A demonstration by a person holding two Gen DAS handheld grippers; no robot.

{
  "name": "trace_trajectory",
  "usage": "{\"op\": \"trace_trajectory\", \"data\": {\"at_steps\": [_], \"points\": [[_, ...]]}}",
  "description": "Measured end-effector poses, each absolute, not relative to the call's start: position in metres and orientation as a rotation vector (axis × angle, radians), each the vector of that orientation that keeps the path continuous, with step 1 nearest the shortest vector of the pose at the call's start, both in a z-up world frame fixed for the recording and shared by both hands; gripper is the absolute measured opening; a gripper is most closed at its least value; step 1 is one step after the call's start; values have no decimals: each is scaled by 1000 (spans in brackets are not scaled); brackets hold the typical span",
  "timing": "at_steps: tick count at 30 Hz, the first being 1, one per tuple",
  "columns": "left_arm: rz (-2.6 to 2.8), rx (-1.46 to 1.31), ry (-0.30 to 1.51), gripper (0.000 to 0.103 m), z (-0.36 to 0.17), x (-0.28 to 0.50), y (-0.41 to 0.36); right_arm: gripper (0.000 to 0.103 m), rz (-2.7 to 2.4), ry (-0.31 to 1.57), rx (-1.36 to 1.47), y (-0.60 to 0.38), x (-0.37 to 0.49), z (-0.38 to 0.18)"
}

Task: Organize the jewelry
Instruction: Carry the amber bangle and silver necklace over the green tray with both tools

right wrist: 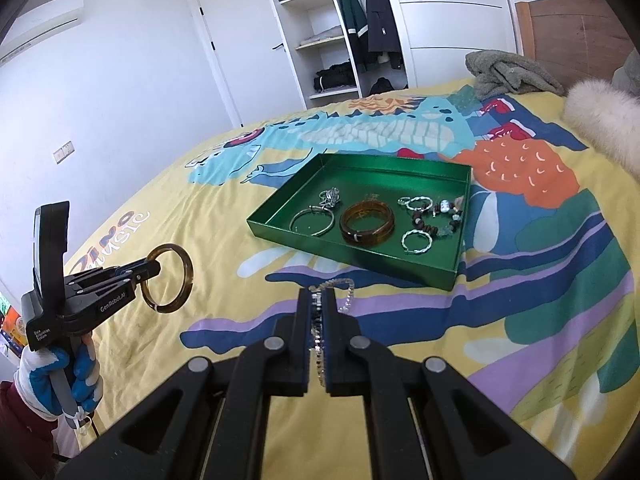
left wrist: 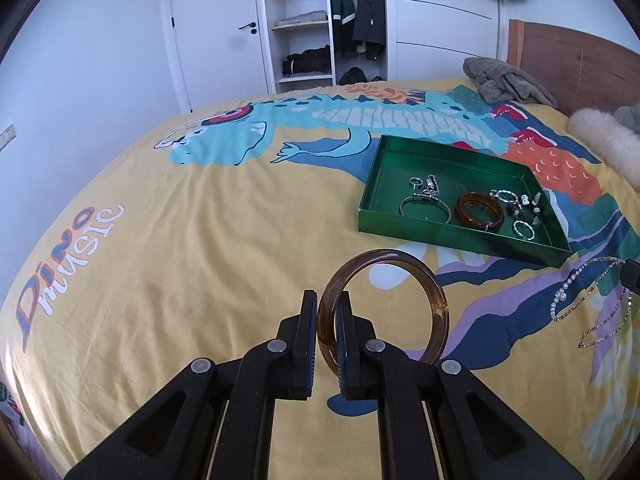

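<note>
A: What does your left wrist view show?

B: My left gripper (left wrist: 326,300) is pinching the near-left rim of a translucent brown bangle (left wrist: 382,306), which stands upright above the yellow dinosaur bedspread (left wrist: 180,240). Farther off to the right lies the green tray (left wrist: 400,152), holding a silver bangle (left wrist: 424,206), a darker brown bangle (left wrist: 479,211) and small rings and beads. At the far right edge, a pearl and rhinestone chain (left wrist: 588,300) dangles.

A: And the right wrist view?

B: My right gripper (right wrist: 319,300) has its fingers pressed together on that sparkly chain (right wrist: 318,336), which runs down between the pads, a loop spilling out to the right of the tips. The tray (right wrist: 280,204) sits just beyond, the brown bangle (right wrist: 367,224) in its middle. On the left, my gloved left hand (right wrist: 60,376) holds the other gripper (right wrist: 150,268) with its bangle (right wrist: 168,278) above the bedspread (right wrist: 224,280).
</note>
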State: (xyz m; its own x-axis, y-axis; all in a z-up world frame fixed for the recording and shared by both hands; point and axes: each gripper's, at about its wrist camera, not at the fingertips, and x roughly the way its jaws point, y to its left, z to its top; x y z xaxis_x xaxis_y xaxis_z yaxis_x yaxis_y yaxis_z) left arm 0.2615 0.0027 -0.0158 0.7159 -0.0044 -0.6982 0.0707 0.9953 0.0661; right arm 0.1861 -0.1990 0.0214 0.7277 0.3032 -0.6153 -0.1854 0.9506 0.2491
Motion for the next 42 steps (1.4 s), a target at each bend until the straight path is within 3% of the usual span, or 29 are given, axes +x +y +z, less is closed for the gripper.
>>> {"op": "trace_trajectory", "data": {"at_steps": [42], "points": [[-82,119,657,9,57,318,-42,4,225,552,76,-225,231,124]]}}
